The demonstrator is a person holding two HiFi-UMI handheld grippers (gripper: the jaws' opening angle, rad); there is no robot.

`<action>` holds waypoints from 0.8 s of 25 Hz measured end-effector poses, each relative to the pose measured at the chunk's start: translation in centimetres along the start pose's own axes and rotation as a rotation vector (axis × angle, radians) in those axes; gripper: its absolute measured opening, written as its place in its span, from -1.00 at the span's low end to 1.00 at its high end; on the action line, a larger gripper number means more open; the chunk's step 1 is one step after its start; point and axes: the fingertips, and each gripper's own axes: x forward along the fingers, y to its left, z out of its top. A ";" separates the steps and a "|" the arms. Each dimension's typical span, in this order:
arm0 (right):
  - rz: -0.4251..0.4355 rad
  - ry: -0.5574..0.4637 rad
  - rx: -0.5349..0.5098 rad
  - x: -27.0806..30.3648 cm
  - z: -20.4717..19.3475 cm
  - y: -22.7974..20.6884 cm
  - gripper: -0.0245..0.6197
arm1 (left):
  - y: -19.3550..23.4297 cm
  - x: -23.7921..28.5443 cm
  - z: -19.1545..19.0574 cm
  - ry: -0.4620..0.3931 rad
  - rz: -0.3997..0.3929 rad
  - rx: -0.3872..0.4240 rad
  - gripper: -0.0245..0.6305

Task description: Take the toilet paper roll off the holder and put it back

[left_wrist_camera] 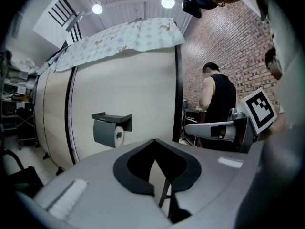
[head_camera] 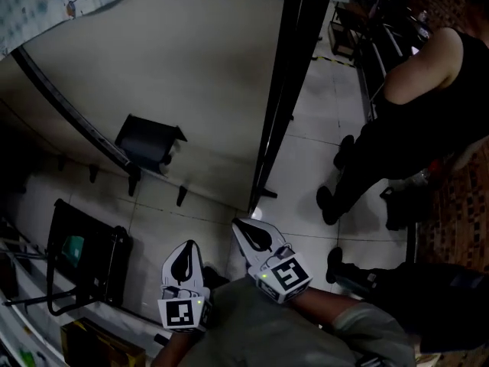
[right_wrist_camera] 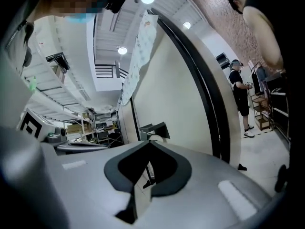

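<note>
1. Two grey two-jaw grippers are held side by side low in the head view. On both the left gripper (head_camera: 188, 245) and the right gripper (head_camera: 238, 225) the jaws are drawn fully together, and nothing is gripped between them.
2. The white toilet paper roll (left_wrist_camera: 119, 136) is seated in the dark grey box-shaped holder (left_wrist_camera: 106, 129), which has a flat shelf on top. It is well apart from both grippers.
3. The holder is fixed to a curved cream panel wall (head_camera: 199, 75), and only pale tiled floor (head_camera: 306, 167) lies between it and the grippers.
4. A black vertical strip (head_camera: 281, 90) runs down the wall's right edge, and a light patterned cloth (left_wrist_camera: 119, 37) is draped over its top.
5. A person in a black sleeveless top (head_camera: 435, 90) is seen standing to the right, beyond the strip.
6. A black metal frame (head_camera: 84, 258) stands on the floor at the left, near the wall's foot.
7. The room is closed by a red-brown brick wall (left_wrist_camera: 224, 46) and lit by round ceiling lamps (left_wrist_camera: 167, 2); cluttered shelving (right_wrist_camera: 93, 125) is seen past the wall's far side.
8. In the right gripper view the roll is largely covered by the jaw tips. The frame's contents are too dark to name, though something teal, perhaps a container, shows inside.
</note>
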 end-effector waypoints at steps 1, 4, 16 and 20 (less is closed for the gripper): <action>0.008 -0.010 -0.005 0.0 0.3 0.3 -0.92 | 0.1 -0.5 0.2 -0.009 0.008 0.004 -0.91; 0.013 -0.032 -0.022 -0.4 1.2 1.9 -0.92 | 0.4 -2.3 0.5 -0.028 0.012 0.017 -0.91; -0.083 -0.001 -0.103 -4.6 0.1 13.0 -0.92 | 3.6 -11.9 -1.1 -0.052 -0.073 -0.038 -0.91; -0.102 -0.003 -0.135 -6.8 -0.2 15.1 -0.92 | 2.9 -13.3 -0.1 -0.110 -0.102 -0.032 -0.91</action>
